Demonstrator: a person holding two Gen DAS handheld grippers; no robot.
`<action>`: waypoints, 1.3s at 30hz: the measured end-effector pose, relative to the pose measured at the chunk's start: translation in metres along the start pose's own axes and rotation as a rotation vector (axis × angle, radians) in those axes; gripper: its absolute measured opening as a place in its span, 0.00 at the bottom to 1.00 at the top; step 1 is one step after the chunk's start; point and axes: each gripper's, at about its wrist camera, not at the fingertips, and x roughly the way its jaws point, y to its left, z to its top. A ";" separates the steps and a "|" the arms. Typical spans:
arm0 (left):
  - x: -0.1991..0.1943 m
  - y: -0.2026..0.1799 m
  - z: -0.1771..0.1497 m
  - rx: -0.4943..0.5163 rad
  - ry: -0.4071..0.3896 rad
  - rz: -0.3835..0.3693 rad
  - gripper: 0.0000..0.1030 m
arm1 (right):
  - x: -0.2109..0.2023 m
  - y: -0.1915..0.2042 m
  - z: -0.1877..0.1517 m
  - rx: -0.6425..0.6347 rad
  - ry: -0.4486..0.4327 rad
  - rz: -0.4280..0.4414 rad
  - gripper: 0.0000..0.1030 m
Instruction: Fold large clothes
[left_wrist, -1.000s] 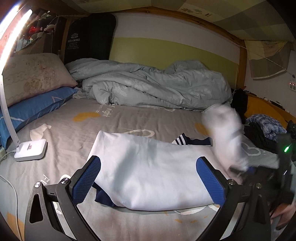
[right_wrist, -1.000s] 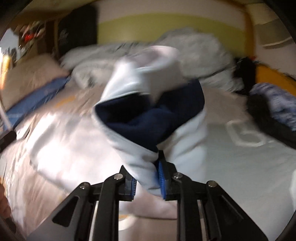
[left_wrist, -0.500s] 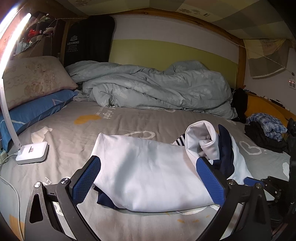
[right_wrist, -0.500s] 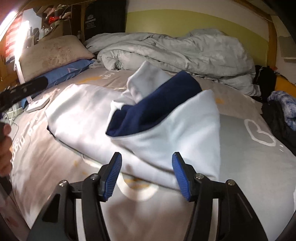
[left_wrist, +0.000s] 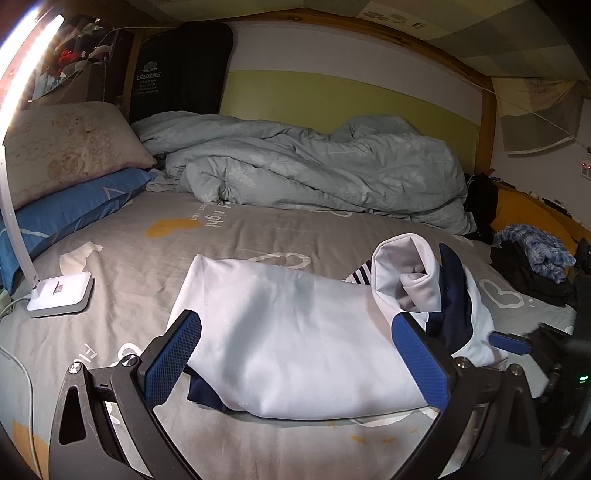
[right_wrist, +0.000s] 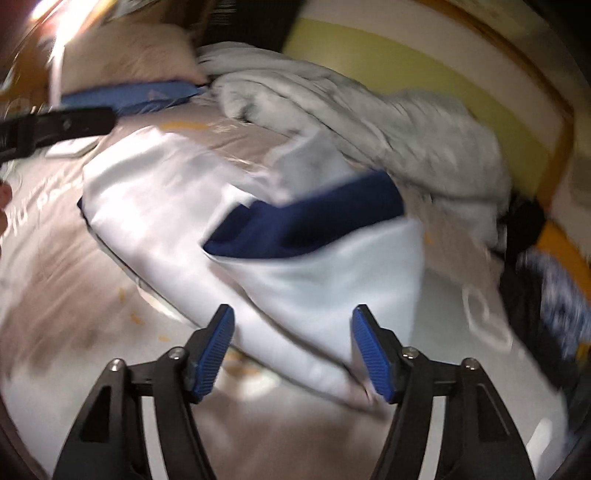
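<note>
A large white garment with navy lining (left_wrist: 295, 332) lies folded lengthwise across the grey bedsheet (left_wrist: 258, 236). Its right end is bunched up, showing navy fabric (left_wrist: 452, 295) and a striped cuff (left_wrist: 360, 275). My left gripper (left_wrist: 295, 354) hovers open just in front of it, holding nothing. In the blurred right wrist view, the same garment (right_wrist: 325, 273) lies ahead with a navy fold (right_wrist: 306, 225) on top. My right gripper (right_wrist: 293, 350) is open, its jaws still opening, the white hem lying loose beyond them. One blue fingertip (left_wrist: 508, 338) of it shows in the left wrist view.
A crumpled pale green duvet (left_wrist: 314, 170) fills the back of the bed. Beige and blue pillows (left_wrist: 62, 184) stack at the left, beside a white desk lamp base (left_wrist: 61, 293). Dark clothes and a checked shirt (left_wrist: 535, 254) pile at the right edge.
My right gripper let go of the garment's end, which dropped onto the folded body; its jaws widened and it rolled and drew back. My left gripper stayed still and open.
</note>
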 end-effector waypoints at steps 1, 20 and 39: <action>0.000 0.001 0.000 -0.001 0.002 0.001 1.00 | 0.008 0.006 0.006 -0.018 0.015 0.002 0.66; 0.011 0.001 -0.006 0.010 0.035 0.004 1.00 | -0.023 -0.149 -0.019 0.673 -0.118 -0.121 0.24; 0.012 -0.035 -0.023 0.191 0.007 0.022 1.00 | -0.018 -0.252 -0.135 1.138 0.031 0.067 0.68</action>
